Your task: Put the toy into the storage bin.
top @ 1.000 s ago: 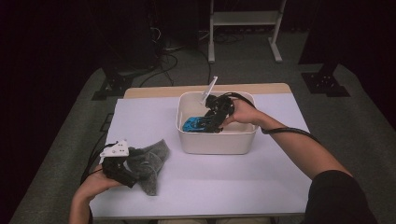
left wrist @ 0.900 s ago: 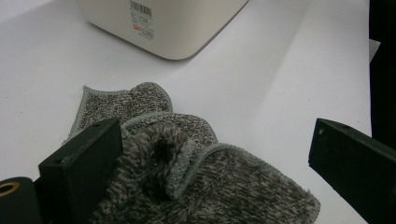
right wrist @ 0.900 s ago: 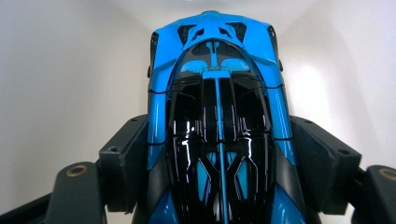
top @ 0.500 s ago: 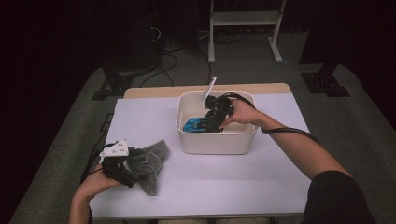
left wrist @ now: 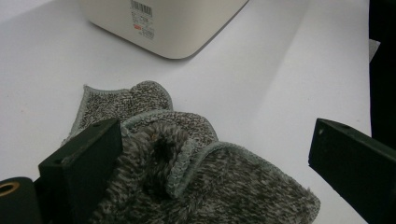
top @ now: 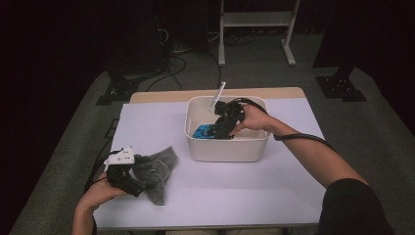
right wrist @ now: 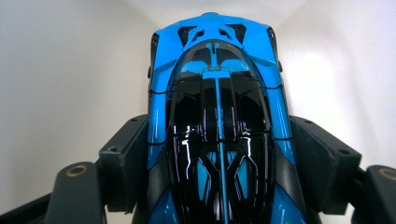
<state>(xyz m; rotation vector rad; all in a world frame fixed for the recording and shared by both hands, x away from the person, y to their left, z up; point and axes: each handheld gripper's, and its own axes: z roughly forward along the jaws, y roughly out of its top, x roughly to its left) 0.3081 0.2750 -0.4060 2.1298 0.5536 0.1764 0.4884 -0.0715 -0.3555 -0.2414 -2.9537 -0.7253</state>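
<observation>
One blue toy car held inside the white tub

Both jaws of the right gripper [right wrist: 219, 186] press on the sides of the toy car [right wrist: 217, 116]. The car is glossy blue with a black roof and black panels, and it sits inside the white tub [top: 227, 149] on the table [top: 244, 196]. Its rear end is cut off at the bottom of the right gripper view, and its wheels are hidden. The left gripper [left wrist: 210, 158] stands wide open over a grey cloth [left wrist: 196, 186]; one jaw touches the cloth. A thin white thing in the tub is too small to make out.
</observation>
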